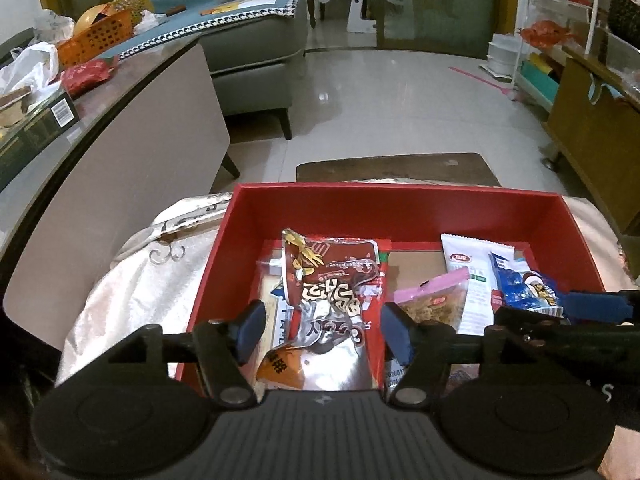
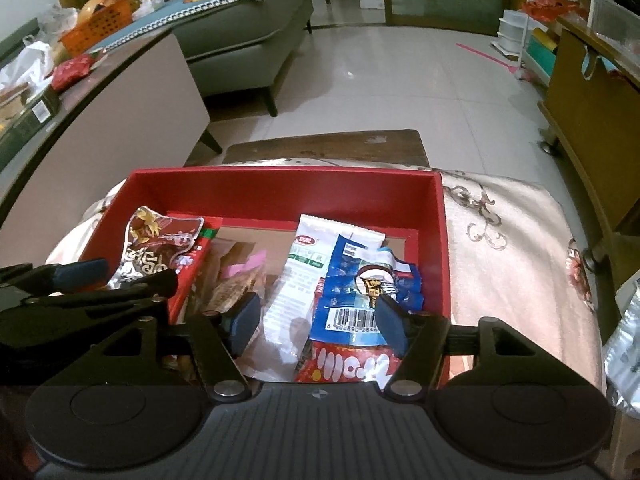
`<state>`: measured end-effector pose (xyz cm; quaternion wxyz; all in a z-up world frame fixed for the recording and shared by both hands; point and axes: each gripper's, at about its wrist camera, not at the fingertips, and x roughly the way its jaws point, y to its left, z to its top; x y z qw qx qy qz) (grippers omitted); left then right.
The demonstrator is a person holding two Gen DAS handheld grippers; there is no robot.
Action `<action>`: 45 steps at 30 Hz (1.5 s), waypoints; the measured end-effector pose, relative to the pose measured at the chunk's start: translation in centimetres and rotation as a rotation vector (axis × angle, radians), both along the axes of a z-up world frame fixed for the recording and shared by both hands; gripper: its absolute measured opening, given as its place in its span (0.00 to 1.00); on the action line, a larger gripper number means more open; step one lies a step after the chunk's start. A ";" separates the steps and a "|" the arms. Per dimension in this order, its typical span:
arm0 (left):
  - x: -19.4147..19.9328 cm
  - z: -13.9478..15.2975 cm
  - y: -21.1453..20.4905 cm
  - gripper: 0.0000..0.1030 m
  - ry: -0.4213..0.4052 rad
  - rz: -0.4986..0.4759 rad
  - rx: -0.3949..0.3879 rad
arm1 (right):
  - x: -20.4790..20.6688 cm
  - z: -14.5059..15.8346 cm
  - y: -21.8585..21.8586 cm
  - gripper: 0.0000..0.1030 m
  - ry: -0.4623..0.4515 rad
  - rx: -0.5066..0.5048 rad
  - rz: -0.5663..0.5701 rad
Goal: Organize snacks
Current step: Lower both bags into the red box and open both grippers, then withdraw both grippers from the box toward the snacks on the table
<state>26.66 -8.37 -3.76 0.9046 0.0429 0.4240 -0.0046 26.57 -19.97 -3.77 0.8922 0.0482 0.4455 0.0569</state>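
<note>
A red box [image 1: 400,204] [image 2: 280,184] sits on a cloth-covered table and holds several snack packets. My left gripper [image 1: 322,326] is open over the box's near left part, its fingers either side of a dark red and silver packet [image 1: 332,280]. My right gripper [image 2: 318,320] is open over the near right part, above a blue packet with a barcode [image 2: 360,292] and a red packet [image 2: 344,368]. A white packet [image 2: 312,264] [image 1: 472,276] and a pink-topped clear packet [image 1: 436,300] lie between them. Each gripper shows at the edge of the other's view.
The floral cloth [image 2: 512,248] covers the table around the box. A silver bag [image 2: 624,344] lies at the cloth's right edge. A dark stool [image 2: 328,148] stands behind. A long counter [image 1: 120,128] with clutter runs along the left; a wooden cabinet [image 2: 592,112] is at right.
</note>
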 end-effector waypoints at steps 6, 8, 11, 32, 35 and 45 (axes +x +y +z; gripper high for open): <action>-0.6 0.6 0.0 0.58 -0.019 -0.014 0.014 | -0.4 0.4 -0.5 0.69 -0.006 0.004 -0.002; -0.9 0.8 0.1 0.58 -0.022 -0.014 0.012 | -0.6 0.6 -0.7 0.70 -0.007 0.004 -0.005; -1.3 1.1 0.1 0.58 -0.031 -0.020 0.014 | -1.0 0.7 -1.0 0.74 -0.008 0.009 -0.007; -7.2 2.5 -2.8 0.59 -0.065 -0.175 0.031 | -6.8 1.5 -4.2 0.82 0.004 -0.004 -0.034; -8.3 2.0 -3.9 0.59 -0.037 -0.225 0.023 | -8.3 1.0 -5.9 0.82 0.024 -0.010 -0.068; -11.5 0.5 -4.2 0.59 0.084 -0.261 -0.063 | -11.9 -3.0 -7.3 0.83 0.147 -0.062 -0.011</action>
